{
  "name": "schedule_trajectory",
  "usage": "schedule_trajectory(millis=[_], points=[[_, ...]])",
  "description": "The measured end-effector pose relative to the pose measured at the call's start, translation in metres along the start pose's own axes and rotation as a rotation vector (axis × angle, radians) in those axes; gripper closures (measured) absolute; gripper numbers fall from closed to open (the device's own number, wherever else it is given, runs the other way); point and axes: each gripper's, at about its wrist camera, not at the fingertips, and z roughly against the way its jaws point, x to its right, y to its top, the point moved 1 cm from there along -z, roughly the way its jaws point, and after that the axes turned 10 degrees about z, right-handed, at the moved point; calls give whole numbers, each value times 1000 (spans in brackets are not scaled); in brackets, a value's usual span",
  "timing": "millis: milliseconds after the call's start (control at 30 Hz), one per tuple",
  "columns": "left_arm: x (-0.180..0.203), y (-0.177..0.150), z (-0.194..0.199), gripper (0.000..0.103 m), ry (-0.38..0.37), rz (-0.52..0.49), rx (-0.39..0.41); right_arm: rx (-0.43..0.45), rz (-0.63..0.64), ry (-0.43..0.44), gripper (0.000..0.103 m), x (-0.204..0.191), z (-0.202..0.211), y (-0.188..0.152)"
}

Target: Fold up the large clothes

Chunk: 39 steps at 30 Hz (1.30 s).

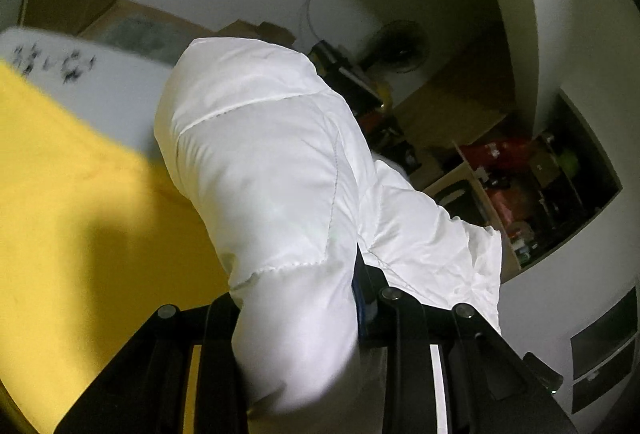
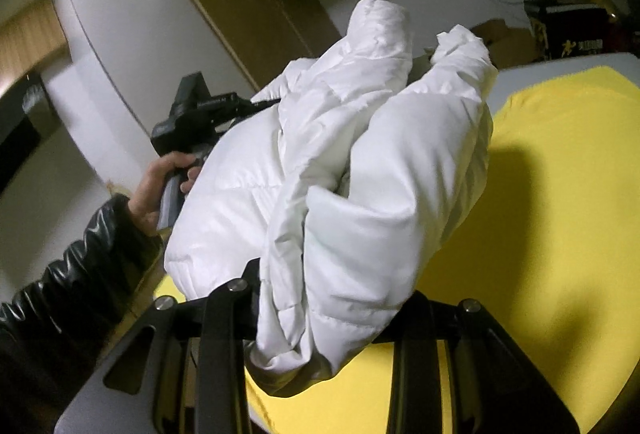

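A white puffer jacket (image 1: 260, 154) is bunched up and lifted above the yellow cloth (image 1: 60, 194) that covers the table. My left gripper (image 1: 300, 298) is shut on a thick fold of it, and padding bulges out between the fingers. In the right wrist view the same jacket (image 2: 380, 162) hangs as a crumpled bundle, with my right gripper (image 2: 324, 294) shut on its lower folds. The left gripper's black body (image 2: 196, 114) shows behind the bundle, held by a person's hand (image 2: 160, 186) in a black puffy sleeve (image 2: 60, 294). The fabric hides the fingertips of both grippers.
The yellow cloth (image 2: 560, 194) lies over a white table (image 1: 100, 86). Cardboard boxes (image 1: 140, 18) and a fan (image 1: 400, 50) stand beyond the table. Open shelves (image 1: 520, 186) crowded with items fill the right. A brown door (image 2: 256, 14) is set in the white wall.
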Motion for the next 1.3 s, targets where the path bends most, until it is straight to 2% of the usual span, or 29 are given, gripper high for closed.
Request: schedule_trajectory(millis=[233, 300, 367, 433, 467, 500, 533, 600, 700, 733, 767, 800, 867, 933, 967, 1000, 1067, 1133, 1200, 1300], points=[[-63, -47, -29, 75, 48, 47, -49, -129, -80, -12, 70, 20, -35, -59], [-67, -52, -34, 74, 41, 45, -42, -143, -110, -5, 64, 24, -40, -76], [-71, -54, -35, 70, 35, 39, -37, -139, -147, 14, 56, 28, -41, -85], [-77, -53, -34, 60, 47, 57, -37, -164, -168, 11, 35, 28, -43, -88], [-78, -55, -32, 58, 52, 68, -32, -173, -180, 9, 23, 27, -42, -91], [-79, -55, -29, 47, 66, 71, -26, -177, -202, -6, 21, 29, -43, -93], [-72, -57, -27, 25, 96, 73, -18, -172, -210, -23, 21, 31, -42, -92], [-77, -58, -15, 1, 143, 92, 3, -151, -212, -61, 20, 29, -33, -89], [-68, -60, 13, 0, 173, 79, 94, -124, -177, -109, 20, 24, -14, -85], [-61, -63, 25, 0, 212, 59, 131, -123, -162, -122, 20, 22, -9, -84], [-50, -68, 42, 0, 286, 26, 182, -117, -141, -147, 20, 20, -2, -81], [-42, -73, 55, 0, 319, -3, 218, -105, -112, -191, 20, 17, 7, -78], [-4, -95, 93, 0, 432, -128, 367, -77, -35, -280, 20, 4, 23, -70], [37, -122, 114, 0, 480, -231, 470, -26, 56, -373, 16, -15, 40, -62], [59, -145, 135, 0, 494, -283, 543, 6, 115, -430, 13, -28, 50, -56], [73, -164, 147, 0, 495, -298, 585, 32, 160, -479, 0, -40, 59, -52], [96, -199, 169, 0, 475, -309, 651, 107, 235, -560, 0, -66, 80, -44], [116, -244, 190, 0, 478, -310, 700, 178, 290, -614, 0, -87, 102, -41], [130, -278, 199, 0, 564, -293, 722, 195, 302, -648, 0, -109, 109, -41], [129, -318, 206, 0, 674, -235, 666, 115, 269, -626, 0, -131, 110, -47]])
